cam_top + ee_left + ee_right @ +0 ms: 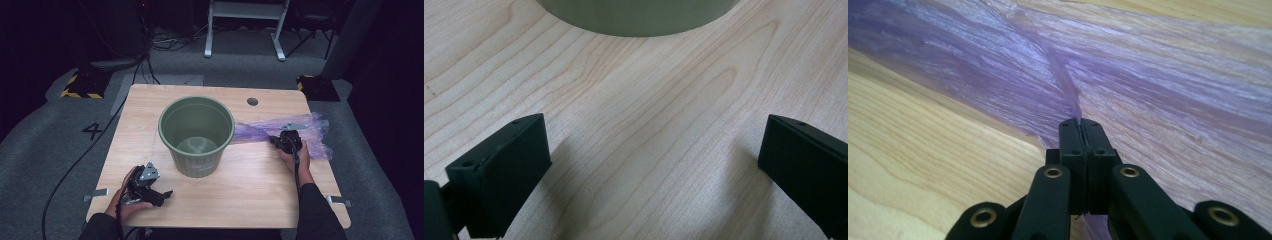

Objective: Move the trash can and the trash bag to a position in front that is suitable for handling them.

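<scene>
Left gripper (150,192): I rest it on the counter (250,185) on the near side of the green bin (196,134), fingers (504,175) spread wide with nothing between them, parked in reserve, as I judge it.
Right gripper (1081,122): my fingers are clenched on a pinch of the purple bag (1128,80), right of the bin, likely to lift it.
Purple bag: lies flat beside the bin, one end touching its wall.
Green bin: upright, mid-counter, empty, ready for lining.

Recording lab or studio: dark surround, grey carpet (45,150) marked "4" (92,131), floor cables (75,165), hazard-striped base (82,85) far left, white frame legs (245,30) beyond wooden table (250,190).
</scene>
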`<action>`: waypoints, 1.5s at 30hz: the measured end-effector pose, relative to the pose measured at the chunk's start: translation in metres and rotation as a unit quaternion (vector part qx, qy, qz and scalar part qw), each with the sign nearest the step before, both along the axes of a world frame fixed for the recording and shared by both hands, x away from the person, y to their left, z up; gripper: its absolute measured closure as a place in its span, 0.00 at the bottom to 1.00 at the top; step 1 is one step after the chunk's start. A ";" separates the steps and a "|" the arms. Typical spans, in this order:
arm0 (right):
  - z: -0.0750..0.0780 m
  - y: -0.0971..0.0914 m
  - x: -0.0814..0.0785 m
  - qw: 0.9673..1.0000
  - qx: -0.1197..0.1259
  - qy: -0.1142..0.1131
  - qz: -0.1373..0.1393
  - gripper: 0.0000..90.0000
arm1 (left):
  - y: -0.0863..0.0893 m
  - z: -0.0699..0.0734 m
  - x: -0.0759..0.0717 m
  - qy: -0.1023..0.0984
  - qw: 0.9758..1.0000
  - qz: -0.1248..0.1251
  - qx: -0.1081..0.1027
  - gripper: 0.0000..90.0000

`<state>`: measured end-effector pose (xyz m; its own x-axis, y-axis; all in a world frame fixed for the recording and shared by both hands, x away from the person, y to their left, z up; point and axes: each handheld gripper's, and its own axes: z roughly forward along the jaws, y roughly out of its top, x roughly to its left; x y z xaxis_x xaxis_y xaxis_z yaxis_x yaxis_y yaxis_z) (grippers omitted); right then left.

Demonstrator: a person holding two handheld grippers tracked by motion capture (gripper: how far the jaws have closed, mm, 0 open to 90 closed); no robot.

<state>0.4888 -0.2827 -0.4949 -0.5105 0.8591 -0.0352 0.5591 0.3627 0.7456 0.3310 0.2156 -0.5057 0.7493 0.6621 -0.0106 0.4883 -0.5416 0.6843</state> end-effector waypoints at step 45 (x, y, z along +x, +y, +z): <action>-0.002 0.025 0.011 1.000 0.010 0.011 0.019 0.97 | -0.011 0.000 0.007 -0.001 1.000 -0.008 0.003 0.00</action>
